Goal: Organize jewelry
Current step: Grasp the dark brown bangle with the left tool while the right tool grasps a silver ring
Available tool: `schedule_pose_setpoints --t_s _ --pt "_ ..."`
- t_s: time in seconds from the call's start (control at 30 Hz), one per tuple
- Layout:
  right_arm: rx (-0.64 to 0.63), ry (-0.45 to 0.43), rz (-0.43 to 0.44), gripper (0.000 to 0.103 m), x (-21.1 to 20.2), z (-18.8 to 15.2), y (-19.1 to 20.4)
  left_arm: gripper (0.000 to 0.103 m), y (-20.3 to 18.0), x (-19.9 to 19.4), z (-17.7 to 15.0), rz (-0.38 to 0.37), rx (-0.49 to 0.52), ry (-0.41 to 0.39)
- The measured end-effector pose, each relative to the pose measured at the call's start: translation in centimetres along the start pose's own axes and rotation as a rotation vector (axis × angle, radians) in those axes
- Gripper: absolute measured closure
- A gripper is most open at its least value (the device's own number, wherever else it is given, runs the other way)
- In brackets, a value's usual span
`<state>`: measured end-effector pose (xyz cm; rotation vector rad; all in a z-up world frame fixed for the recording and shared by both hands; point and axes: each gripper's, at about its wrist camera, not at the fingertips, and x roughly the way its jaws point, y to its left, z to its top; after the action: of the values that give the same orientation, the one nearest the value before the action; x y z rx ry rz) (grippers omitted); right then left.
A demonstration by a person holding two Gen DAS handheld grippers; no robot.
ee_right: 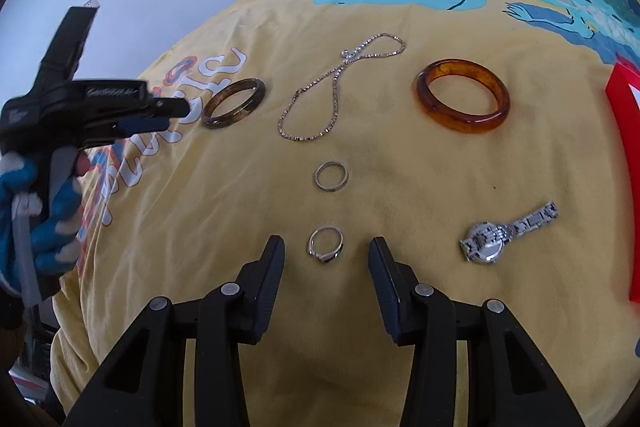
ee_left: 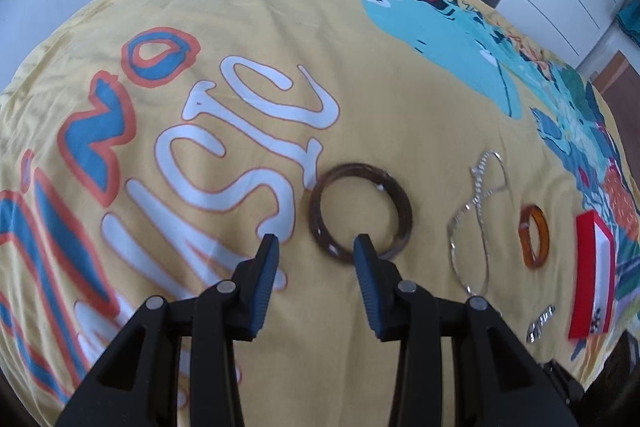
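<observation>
oddly, yellow cover (ee_left: 248, 7) reads "music"; left tool (ee_left: 316, 247) and right tool (ee_right: 326, 247) gape, empty.

The right gripper (ee_right: 326, 247) hovers with jaws apart around a silver ring (ee_right: 326, 246) on the yellow bedspread (ee_right: 400, 167). Farther lie a plain ring (ee_right: 331, 176), chain necklace (ee_right: 340, 87), amber bangle (ee_right: 463, 95); a wristwatch (ee_right: 506, 233) lies right.

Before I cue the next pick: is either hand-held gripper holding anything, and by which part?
Nothing is held. The left hand-held gripper straddles the dark bangle's rim; the right brackets a ring.
</observation>
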<state>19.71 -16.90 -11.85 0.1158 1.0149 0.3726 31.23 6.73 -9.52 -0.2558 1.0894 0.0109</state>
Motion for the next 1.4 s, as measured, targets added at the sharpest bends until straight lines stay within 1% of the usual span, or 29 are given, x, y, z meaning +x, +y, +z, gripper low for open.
schedule_pose_setpoints --t_s 0.07,0.2,0.27,0.37,0.4,0.43,0.47,0.5,0.53,0.57,0.6,0.73,0.93,1.13,1.4 --pt "-0.002 -0.003 0.002 0.059 0.5 0.3 0.0 0.066 0.1 1.3 0.5 0.007 -0.009 0.023" --pt "-0.029 -0.005 -0.009 0.063 1.3 0.5 0.3 0.066 -0.1 3.6 0.8 0.026 -0.006 0.065" --pt "-0.047 -0.007 -0.019 0.064 1.5 0.4 0.6 0.066 -0.3 4.3 0.9 0.041 0.009 0.067" --pt "-0.082 -0.008 -0.037 0.069 1.8 0.2 1.0 0.067 -1.2 5.0 1.3 0.064 0.056 0.061" --pt "-0.098 -0.006 -0.040 0.074 1.9 0.2 1.2 0.067 -1.5 5.1 1.4 0.072 0.071 0.055" --pt "-0.108 -0.006 -0.041 0.078 1.9 0.1 1.4 0.072 -1.6 5.2 1.4 0.078 0.081 0.051" --pt "-0.123 -0.005 -0.043 0.080 2.0 0.0 1.6 0.076 -1.7 5.2 1.3 0.093 0.095 0.042" --pt "-0.128 -0.005 -0.042 0.084 1.9 -0.1 1.7 0.085 -1.7 5.2 1.3 0.100 0.103 0.036" --pt "-0.130 -0.005 -0.038 0.085 1.9 -0.2 1.7 0.090 -1.8 5.1 1.2 0.103 0.108 0.032" --pt "-0.129 -0.006 -0.037 0.085 1.9 -0.2 1.7 0.092 -1.8 5.0 1.2 0.107 0.111 0.028" --pt "-0.127 -0.006 -0.036 0.086 1.9 -0.1 1.6 0.094 -1.7 4.8 1.1 0.109 0.113 0.024" --pt "-0.111 -0.007 -0.029 0.087 1.4 -0.2 1.5 0.095 -1.8 3.8 0.8 0.114 0.117 0.012" --pt "-0.085 -0.016 -0.020 0.087 -0.4 -0.6 1.8 0.095 -1.5 1.1 -0.1 0.104 0.122 -0.011" --pt "-0.073 -0.044 -0.030 0.087 -3.3 -0.9 2.7 0.095 -1.2 -2.4 -1.1 0.088 0.121 -0.036" --pt "-0.056 -0.090 -0.041 0.087 -8.3 -1.9 4.1 0.095 -1.1 -7.7 -3.6 0.063 0.142 -0.073"
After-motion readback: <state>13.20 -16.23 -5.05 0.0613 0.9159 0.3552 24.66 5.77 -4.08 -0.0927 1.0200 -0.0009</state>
